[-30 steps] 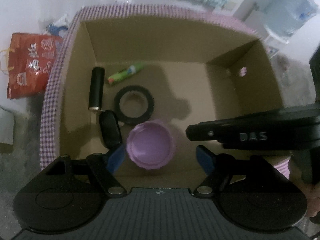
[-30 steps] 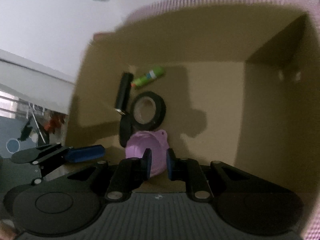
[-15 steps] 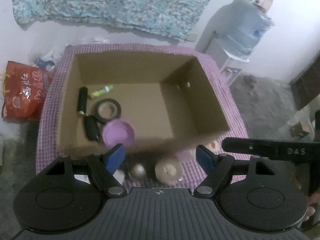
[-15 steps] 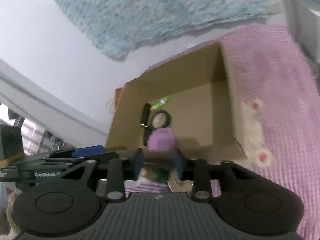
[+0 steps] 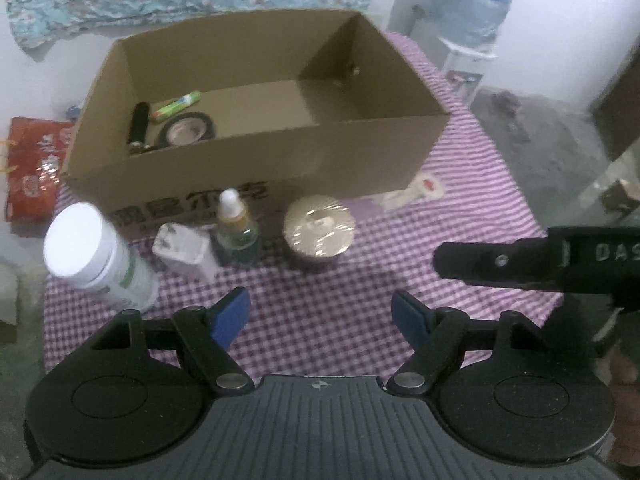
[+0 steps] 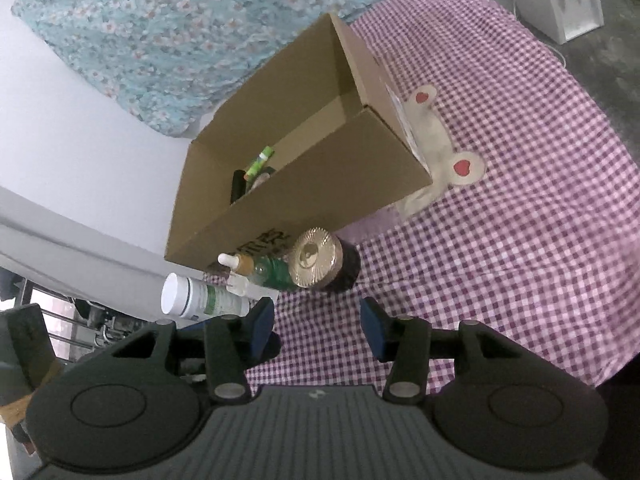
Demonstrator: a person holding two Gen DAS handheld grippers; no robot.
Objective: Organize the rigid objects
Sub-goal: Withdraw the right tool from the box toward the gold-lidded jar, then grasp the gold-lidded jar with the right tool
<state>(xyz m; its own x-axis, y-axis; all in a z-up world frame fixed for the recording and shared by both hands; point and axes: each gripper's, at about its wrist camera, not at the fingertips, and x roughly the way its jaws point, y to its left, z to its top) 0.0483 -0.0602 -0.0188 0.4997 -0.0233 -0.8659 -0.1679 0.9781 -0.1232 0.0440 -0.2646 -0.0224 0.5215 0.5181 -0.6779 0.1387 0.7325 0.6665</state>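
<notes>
- Hovering above the purple-and-white checked cloth [image 5: 460, 216] that covers the bench, the left gripper [image 5: 322, 314] has its blue-padded fingers [image 5: 232, 312] spread wide with nothing between them.
- Right gripper [image 6: 318, 326]: its blue-padded fingers [image 6: 262, 320] are likewise spread and empty, above the same cloth [image 6: 520, 220]; in the left wrist view one of its black arms [image 5: 520, 262] enters from the right edge.
- Open brown cardboard box [image 5: 256, 176] [image 6: 304, 196]: stands on the cloth beyond both grippers, dark printed characters on its near wall.
- Inside the box, toward its left end: a black cylinder [image 5: 138, 128], a green tube [image 5: 178, 105] [image 6: 259, 162] and a black ring-shaped tape roll [image 5: 186, 133], lying close together on the box floor.
- Row in front of the box's near wall, left to right in the left wrist view: a white plastic bottle with a white cap and green label [image 5: 96, 256] [image 6: 200, 300]; a small white block-shaped object [image 5: 184, 252]; a clear dropper bottle with a white tip and amber neck [image 5: 234, 228] [image 6: 256, 268]; a dark round jar with a gold embossed lid [image 5: 319, 230] [image 6: 320, 264].
- Cream strap-like piece with red heart marks [image 6: 440, 136] [image 5: 416, 192]: lies on the cloth at the box's right end.
- Red printed bag [image 5: 34, 168]: left of the box, off the cloth.
</notes>
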